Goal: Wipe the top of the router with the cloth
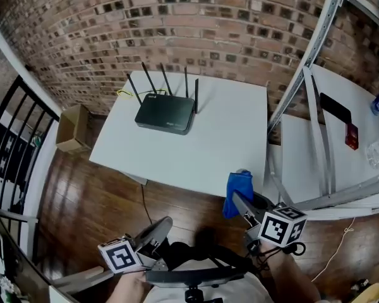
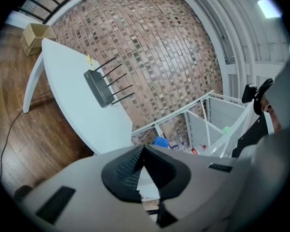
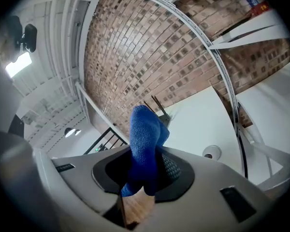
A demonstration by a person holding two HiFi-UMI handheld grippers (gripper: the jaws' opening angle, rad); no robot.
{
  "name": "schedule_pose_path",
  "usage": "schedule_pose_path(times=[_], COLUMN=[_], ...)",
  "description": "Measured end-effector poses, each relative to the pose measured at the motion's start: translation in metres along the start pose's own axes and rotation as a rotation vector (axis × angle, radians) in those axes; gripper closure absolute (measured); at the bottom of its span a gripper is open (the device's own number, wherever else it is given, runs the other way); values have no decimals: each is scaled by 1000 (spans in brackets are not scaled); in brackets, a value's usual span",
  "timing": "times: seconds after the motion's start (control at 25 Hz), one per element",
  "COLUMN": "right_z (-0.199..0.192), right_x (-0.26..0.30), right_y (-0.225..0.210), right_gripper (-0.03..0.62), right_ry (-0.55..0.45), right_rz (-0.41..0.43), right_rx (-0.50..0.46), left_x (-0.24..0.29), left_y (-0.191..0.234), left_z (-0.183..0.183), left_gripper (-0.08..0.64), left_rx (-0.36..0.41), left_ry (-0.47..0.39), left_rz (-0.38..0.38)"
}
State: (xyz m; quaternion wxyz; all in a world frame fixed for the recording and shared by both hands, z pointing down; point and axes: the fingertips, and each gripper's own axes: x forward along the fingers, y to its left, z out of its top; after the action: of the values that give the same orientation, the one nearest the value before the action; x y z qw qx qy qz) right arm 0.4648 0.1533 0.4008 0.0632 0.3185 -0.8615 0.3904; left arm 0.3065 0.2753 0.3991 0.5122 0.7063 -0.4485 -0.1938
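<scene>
1. Well short of the router (image 1: pixel 165 113), past the surface's (image 1: pixel 208 150) near edge, right gripper (image 1: pixel 242 202) fingers pinch the blue cloth (image 1: pixel 238 191).
2. Router's lying flat, antennas up.
3. Left gripper (image 1: pixel 159 230), also well short of the router: fingers pressed together, nothing in them.

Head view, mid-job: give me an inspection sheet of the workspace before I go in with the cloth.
Surface: white table, only the router on it.
Job's things: router at the table's far left part, antennas up; blue cloth held by the near edge, apart from the router.
Clutter: nothing seen on the table.
Grippers: right gripper shut on the cloth; left gripper shut, empty.
Cables: yellow cable behind the router; dark cable on the floor under the table.
Surroundings: brick wall, cardboard box at the left, white rack at the right.
</scene>
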Motion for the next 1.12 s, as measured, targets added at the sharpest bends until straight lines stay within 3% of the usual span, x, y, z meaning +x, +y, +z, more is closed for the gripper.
schedule_pose_path(times=[0.24, 0.44, 0.64, 0.92, 1.12], right_z=[14, 28, 47, 79, 94], right_x=[35, 77, 145, 242, 276], right_y=[-11, -5, -2, 19, 29], right_gripper=[465, 465, 465, 465, 465], right_ry=[17, 6, -44, -100, -160], right_rz=[-13, -29, -123, -295, -370], right_rx=[14, 3, 26, 44, 75], left_x=[14, 20, 26, 18, 29], left_y=[4, 35, 80, 136, 150], left_z=[47, 105, 176, 303, 356], left_gripper=[558, 558, 558, 558, 558], left_rx=[19, 43, 51, 57, 73], left_ry=[-28, -25, 51, 173, 245], left_rz=[6, -4, -37, -71, -117])
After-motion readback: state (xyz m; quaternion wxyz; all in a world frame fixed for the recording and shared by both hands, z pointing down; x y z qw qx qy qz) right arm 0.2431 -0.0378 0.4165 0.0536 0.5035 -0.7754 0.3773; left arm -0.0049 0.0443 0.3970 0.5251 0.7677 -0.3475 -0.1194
